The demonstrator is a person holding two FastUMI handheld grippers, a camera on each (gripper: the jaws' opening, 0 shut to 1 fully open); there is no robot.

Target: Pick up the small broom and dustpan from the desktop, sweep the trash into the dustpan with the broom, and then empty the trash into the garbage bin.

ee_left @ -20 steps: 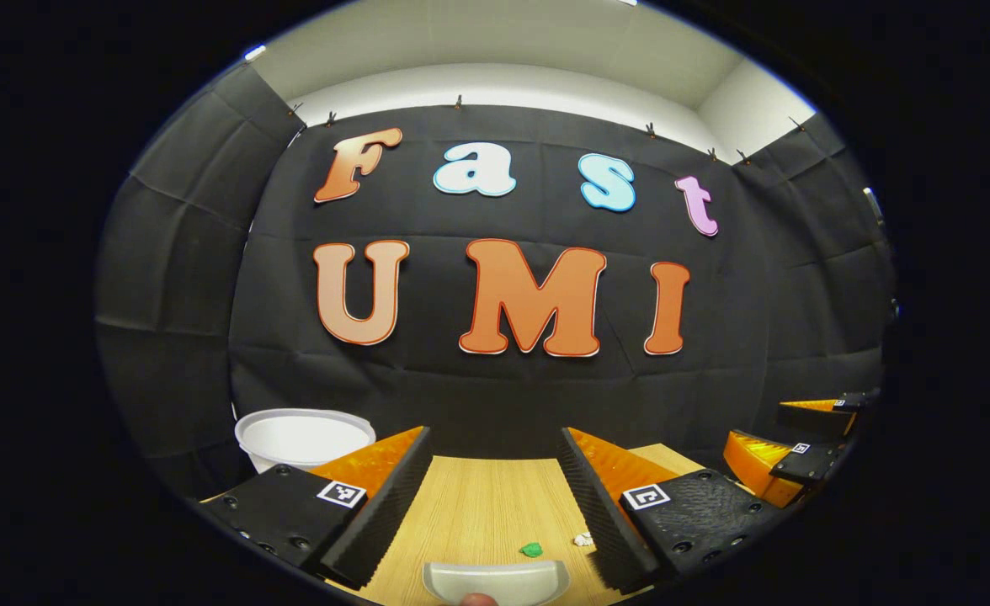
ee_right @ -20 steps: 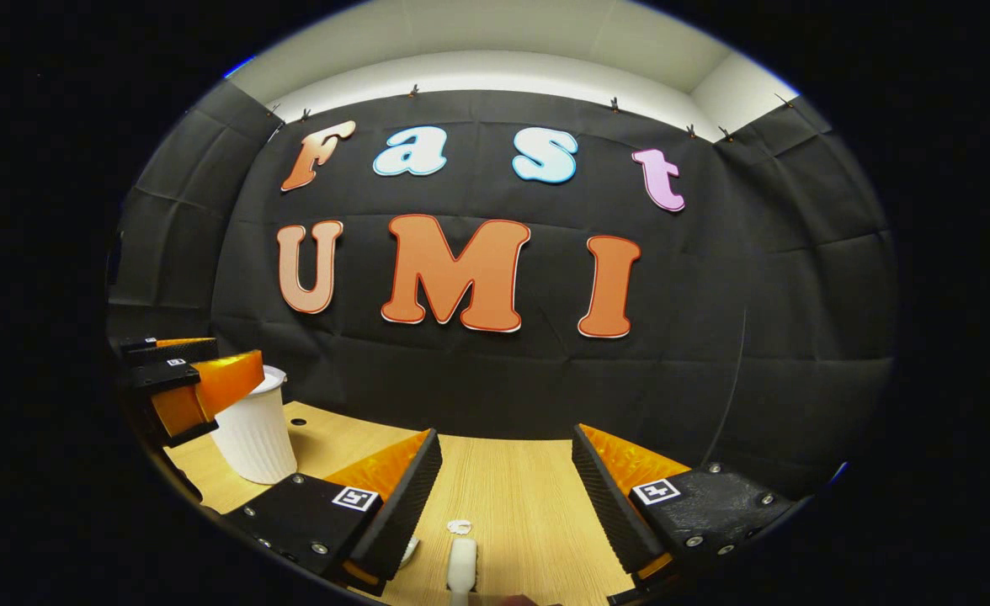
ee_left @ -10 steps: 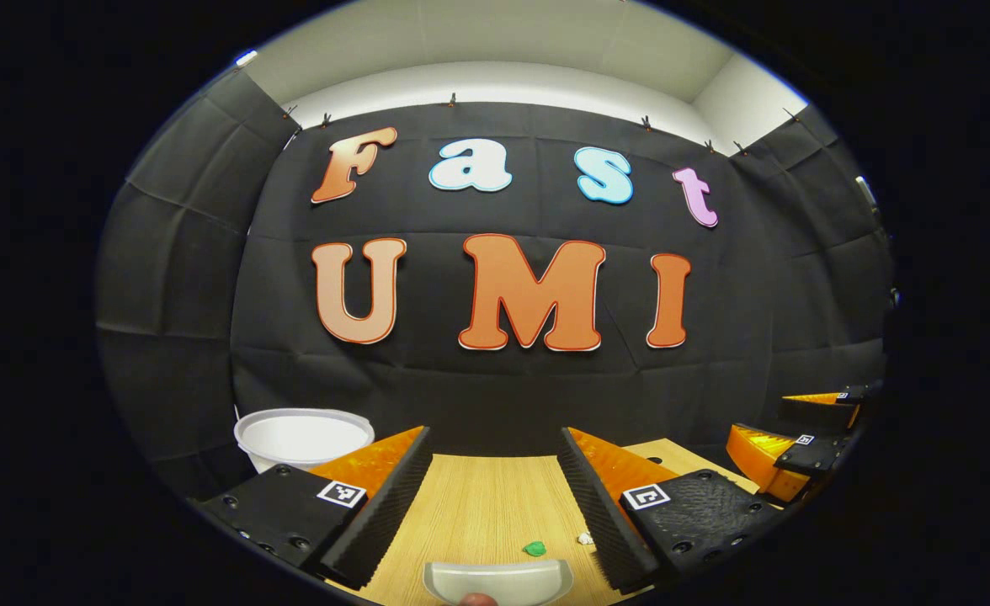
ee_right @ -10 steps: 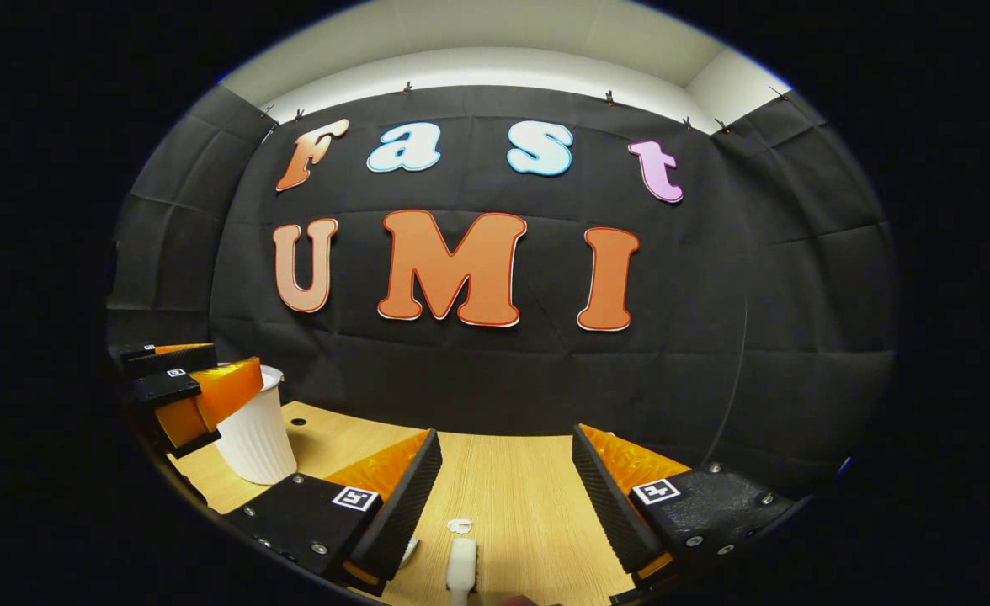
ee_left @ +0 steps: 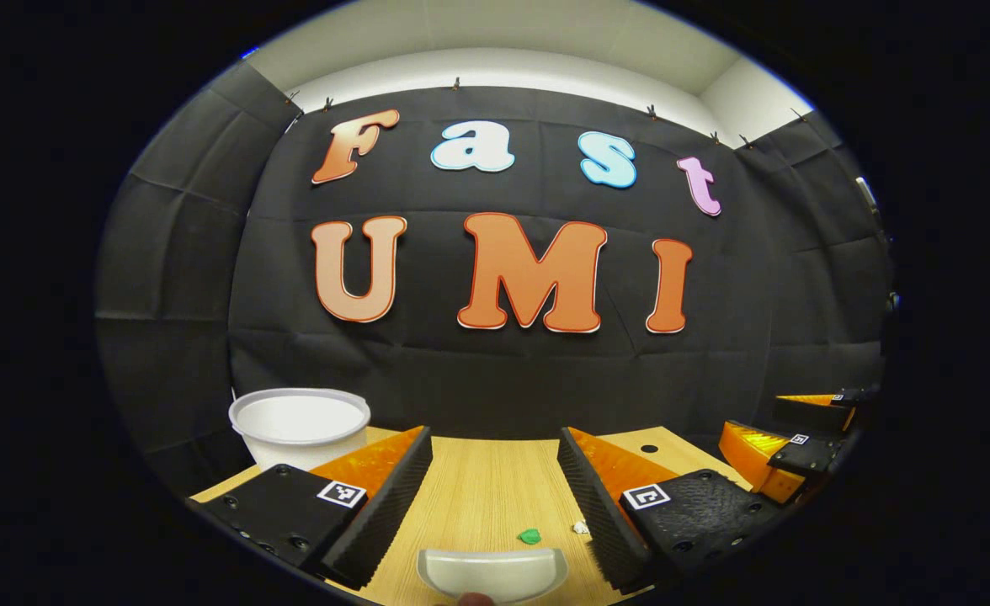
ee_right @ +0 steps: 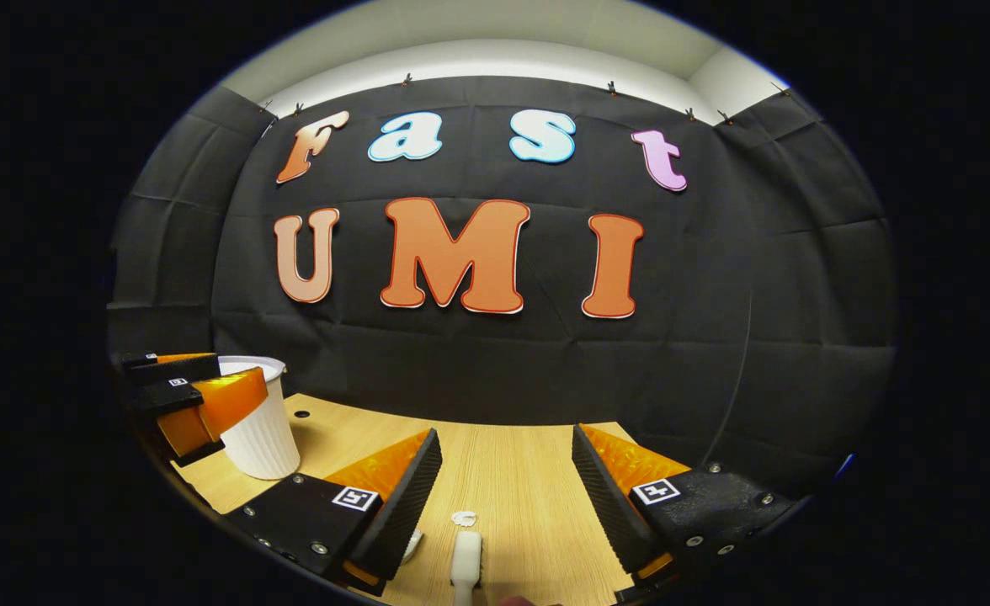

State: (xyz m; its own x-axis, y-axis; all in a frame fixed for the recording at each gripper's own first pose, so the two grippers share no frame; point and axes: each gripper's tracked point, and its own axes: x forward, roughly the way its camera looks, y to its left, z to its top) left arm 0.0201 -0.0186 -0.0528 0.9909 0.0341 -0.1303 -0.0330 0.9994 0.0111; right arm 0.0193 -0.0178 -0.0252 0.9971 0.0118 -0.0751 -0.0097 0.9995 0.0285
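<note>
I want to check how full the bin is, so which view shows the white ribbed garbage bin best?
The left gripper view: the white ribbed garbage bin faces it with its whole open rim visible, though its inside looks plain white and its base is hidden. The right gripper view shows the bin's ribbed side, partly covered by the left gripper.

The table (ee_left: 478, 488) shows pale wood grain with a matt finish. The garbage bin (ee_right: 259, 433) looks like white plastic, ribbed down its side — the dustpan (ee_left: 492, 574) smooth, faintly glossy plastic. The fingers (ee_left: 377, 513) carry rough, ridged faces.
</note>
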